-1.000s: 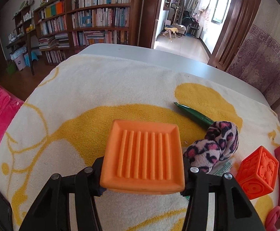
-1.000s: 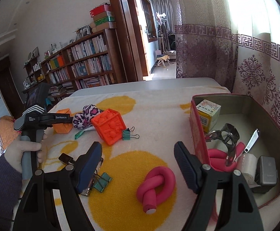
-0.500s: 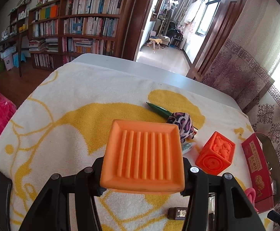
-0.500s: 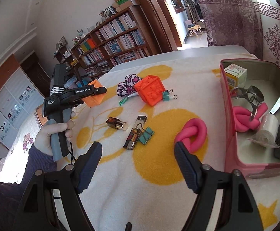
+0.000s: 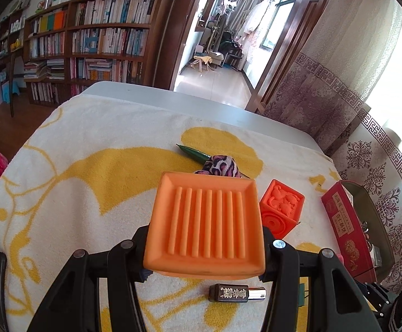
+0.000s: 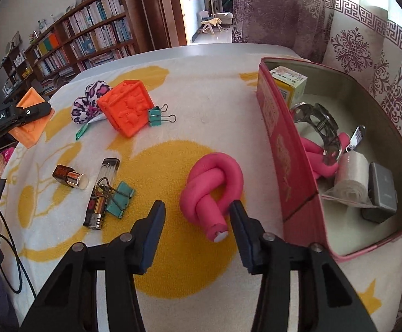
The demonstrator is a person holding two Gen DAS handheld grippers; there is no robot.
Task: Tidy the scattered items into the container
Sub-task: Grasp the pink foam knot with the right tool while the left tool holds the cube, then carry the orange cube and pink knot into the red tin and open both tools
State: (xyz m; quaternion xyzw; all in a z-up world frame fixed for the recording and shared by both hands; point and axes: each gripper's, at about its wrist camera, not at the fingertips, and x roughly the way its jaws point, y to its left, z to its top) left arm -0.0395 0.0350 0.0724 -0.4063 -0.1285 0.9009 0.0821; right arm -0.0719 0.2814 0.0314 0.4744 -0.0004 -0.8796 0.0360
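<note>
The left gripper [image 5: 205, 251] clamps an orange tray [image 5: 205, 221], while the right gripper [image 6: 196, 215], unclenched, is closing around a pink knot [image 6: 212, 182].

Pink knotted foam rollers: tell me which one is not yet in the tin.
The pink knotted roller lying on the yellow towel patch beside the red tin, between the closing right gripper fingers. The other roller already lies inside the tin.

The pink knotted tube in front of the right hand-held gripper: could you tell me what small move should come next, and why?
Probably finish closing the right hand-held gripper on the pink knotted tube. Its jaws are closing with the tube's capped end between them, one pad near it, the other apart. The red tin sits just beside it.
</note>
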